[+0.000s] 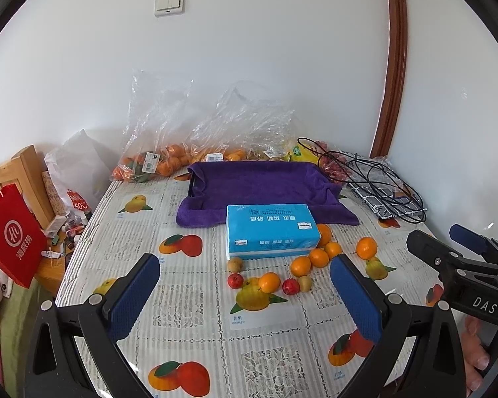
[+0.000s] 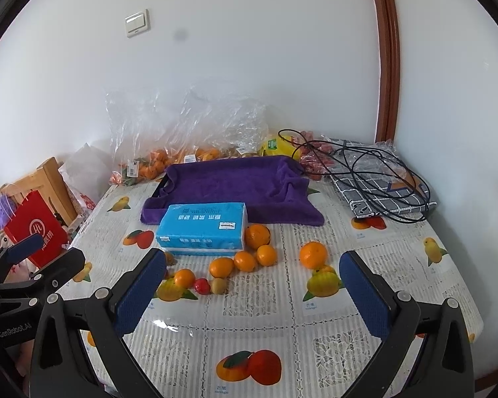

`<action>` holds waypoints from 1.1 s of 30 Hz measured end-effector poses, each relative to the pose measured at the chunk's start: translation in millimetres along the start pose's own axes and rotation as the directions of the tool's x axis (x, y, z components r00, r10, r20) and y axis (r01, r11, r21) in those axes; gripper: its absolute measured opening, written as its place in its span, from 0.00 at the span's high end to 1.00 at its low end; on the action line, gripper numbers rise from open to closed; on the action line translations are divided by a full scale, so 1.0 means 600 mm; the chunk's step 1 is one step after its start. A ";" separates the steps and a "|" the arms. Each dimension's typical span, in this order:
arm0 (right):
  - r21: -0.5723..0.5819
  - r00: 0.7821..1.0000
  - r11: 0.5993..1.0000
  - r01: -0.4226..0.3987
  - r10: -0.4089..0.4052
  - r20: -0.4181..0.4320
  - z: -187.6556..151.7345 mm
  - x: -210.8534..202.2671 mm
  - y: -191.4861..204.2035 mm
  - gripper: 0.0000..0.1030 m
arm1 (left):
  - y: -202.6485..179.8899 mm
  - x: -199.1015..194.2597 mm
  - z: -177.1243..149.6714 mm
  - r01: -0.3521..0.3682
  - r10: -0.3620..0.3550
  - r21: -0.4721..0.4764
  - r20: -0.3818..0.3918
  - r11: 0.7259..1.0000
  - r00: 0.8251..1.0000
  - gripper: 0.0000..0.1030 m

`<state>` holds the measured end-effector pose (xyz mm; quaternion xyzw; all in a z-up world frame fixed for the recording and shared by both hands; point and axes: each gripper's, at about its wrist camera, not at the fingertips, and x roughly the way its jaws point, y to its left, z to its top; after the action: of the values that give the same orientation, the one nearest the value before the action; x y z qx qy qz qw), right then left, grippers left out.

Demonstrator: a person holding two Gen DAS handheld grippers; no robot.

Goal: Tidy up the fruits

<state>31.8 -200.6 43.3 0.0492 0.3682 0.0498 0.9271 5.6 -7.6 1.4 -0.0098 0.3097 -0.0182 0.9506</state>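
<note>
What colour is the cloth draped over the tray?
Purple cloth, clearest in the left wrist view.

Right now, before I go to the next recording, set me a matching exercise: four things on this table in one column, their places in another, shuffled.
Things:
1. blue tissue pack
2. purple towel
3. black cable
4. lone orange

Places:
A. coiled on the checked packet at the far right
B. apart, right of the orange cluster
C. draped over the tray, behind the pack
D. mid-table, fruit at its front and right

Pairs: 1-D, 2-C, 3-A, 4-B
</note>
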 end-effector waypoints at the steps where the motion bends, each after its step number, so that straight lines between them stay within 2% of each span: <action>1: 0.000 1.000 1.000 -0.002 0.002 -0.001 0.004 0.002 -0.001 0.01 | 0.000 0.002 0.003 0.000 0.000 0.001 0.000 1.000 1.000 0.00; 18: -0.009 1.000 1.000 -0.015 0.015 0.006 0.043 0.053 -0.009 0.01 | 0.002 0.056 0.057 0.003 -0.002 0.028 -0.024 1.000 1.000 0.00; 22: -0.043 1.000 0.999 0.021 -0.020 0.013 0.044 0.076 -0.005 0.01 | 0.016 0.077 0.057 -0.006 0.007 0.026 -0.032 1.000 0.999 0.00; 26: -0.052 0.998 0.997 0.059 -0.058 0.007 0.038 0.100 -0.006 0.02 | 0.038 0.109 0.047 -0.001 0.001 0.005 -0.079 1.000 0.997 0.01; 29: -0.031 0.998 0.998 0.054 -0.055 -0.026 0.030 0.122 -0.018 0.04 | 0.047 0.132 0.037 0.009 -0.008 0.010 -0.102 1.000 0.995 0.03; 33: -0.004 0.995 0.999 0.039 -0.040 -0.094 0.016 0.160 -0.036 0.15 | 0.054 0.161 0.028 0.009 -0.009 -0.001 -0.120 1.000 0.993 0.03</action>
<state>108.9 -210.1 -17.4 0.0385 0.4122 0.0342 0.9096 94.2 21.1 -42.9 -0.0103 0.3662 -0.0230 0.9302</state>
